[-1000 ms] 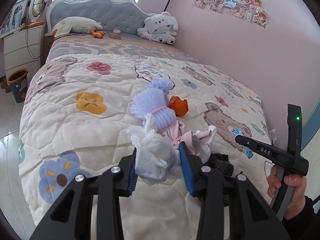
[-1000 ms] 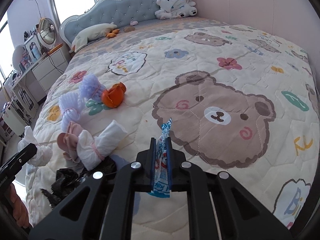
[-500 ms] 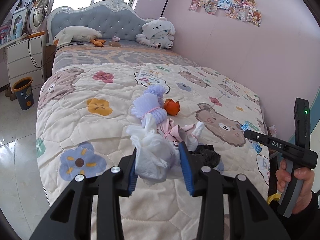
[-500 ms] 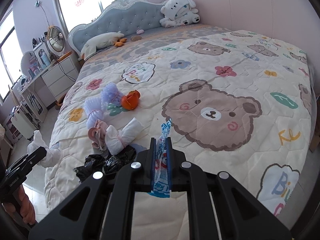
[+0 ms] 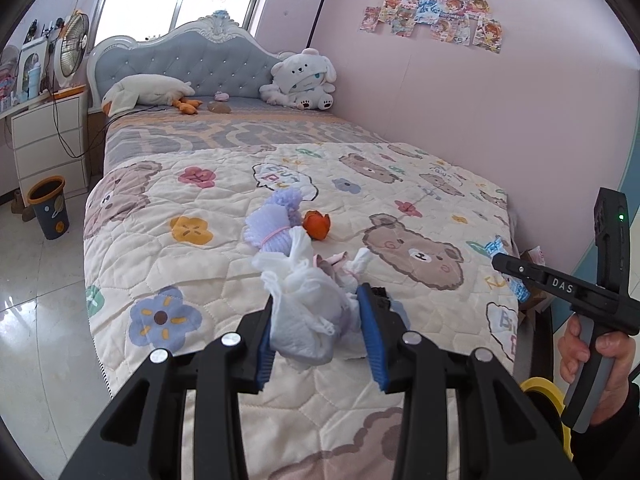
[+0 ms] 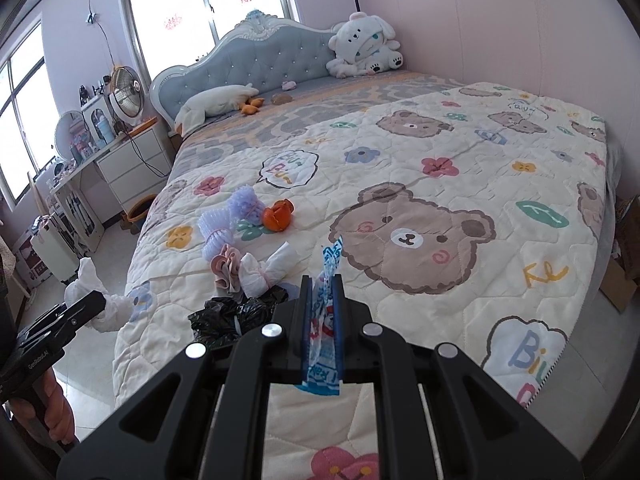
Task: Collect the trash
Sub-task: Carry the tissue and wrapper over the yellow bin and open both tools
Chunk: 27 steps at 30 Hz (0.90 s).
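Observation:
My left gripper [image 5: 318, 330] is shut on a crumpled white plastic bag [image 5: 308, 312], held above the foot of the bed. It also shows in the right wrist view [image 6: 102, 300]. My right gripper [image 6: 322, 322] is shut on a blue and white wrapper [image 6: 326, 312], which also shows in the left wrist view [image 5: 508, 276]. On the quilt [image 6: 440, 168] lie a purple foam net [image 6: 224, 220], orange peel [image 6: 277, 216], a pink and white cloth bundle [image 6: 256, 270] and a black plastic bag [image 6: 236, 314].
A dark bin with an orange rim [image 5: 48, 206] stands on the floor left of the bed, by a white drawer unit [image 5: 48, 140]. Plush toys [image 5: 302, 80] sit at the headboard. A yellow-rimmed object [image 5: 546, 396] shows at lower right. A cardboard box [image 6: 618, 276] sits right of the bed.
Both grippers have drawn back and up from the bed, each still holding its trash; more of the floor and bed foot shows.

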### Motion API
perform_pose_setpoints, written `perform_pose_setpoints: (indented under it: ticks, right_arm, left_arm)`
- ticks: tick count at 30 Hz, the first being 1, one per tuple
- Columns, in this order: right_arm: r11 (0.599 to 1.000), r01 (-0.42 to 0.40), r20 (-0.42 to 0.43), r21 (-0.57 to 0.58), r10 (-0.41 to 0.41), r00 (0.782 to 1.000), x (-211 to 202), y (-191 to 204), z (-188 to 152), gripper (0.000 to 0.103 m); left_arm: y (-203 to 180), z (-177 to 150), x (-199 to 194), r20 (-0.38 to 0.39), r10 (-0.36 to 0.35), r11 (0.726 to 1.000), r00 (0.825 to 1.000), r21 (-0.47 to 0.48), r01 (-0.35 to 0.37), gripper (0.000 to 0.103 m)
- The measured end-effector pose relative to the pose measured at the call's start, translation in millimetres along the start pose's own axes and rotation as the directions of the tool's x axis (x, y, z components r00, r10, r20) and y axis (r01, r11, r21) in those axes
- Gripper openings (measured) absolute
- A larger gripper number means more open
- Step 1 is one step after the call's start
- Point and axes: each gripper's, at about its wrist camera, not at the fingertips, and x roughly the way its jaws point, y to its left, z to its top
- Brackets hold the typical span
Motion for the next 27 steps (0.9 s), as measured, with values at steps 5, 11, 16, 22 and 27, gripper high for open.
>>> perform_pose_setpoints:
  ticks: [5,11,16,22,27]
  right_arm:
    - [1.000,-0.002,0.023,0.007,0.002,1.000,-23.7,-2.8,-2.9,0.009]
    - [1.000,-0.004,0.054,0.009,0.004,0.999,-51.5,-8.9,-6.5,0.009]
    - [1.000,-0.002,0.077,0.008,0.001,0.997,-74.9,-14.5,-11.9,0.009]
    - [1.000,0.005,0.094,0.020,-0.007,0.996,-100.0,-22.9,-22.6,0.009]
    - [0.999,0.014,0.100,0.033,-0.017,0.995,-117.7,-32.5,-32.2,0.009]
  left_arm:
    - [-15.7,0.3,-14.1,0.019,-0.001,1.000,1.000,0.023,0.000,0.035]
    - [-36.2,-1.1,-31.1,0.041,-0.028,0.999,0.999,0.041,0.026,0.035]
    - [-58.1,-4.5,-42.1,0.048,-0.057,0.996,0.997,0.071,0.053,0.036]
    - [-85.2,-13.1,-51.1,0.046,-0.100,0.990,0.994,0.108,0.095,0.036]
    - [-106.6,-22.0,-55.0,0.035,-0.137,0.981,0.990,0.144,0.130,0.036]
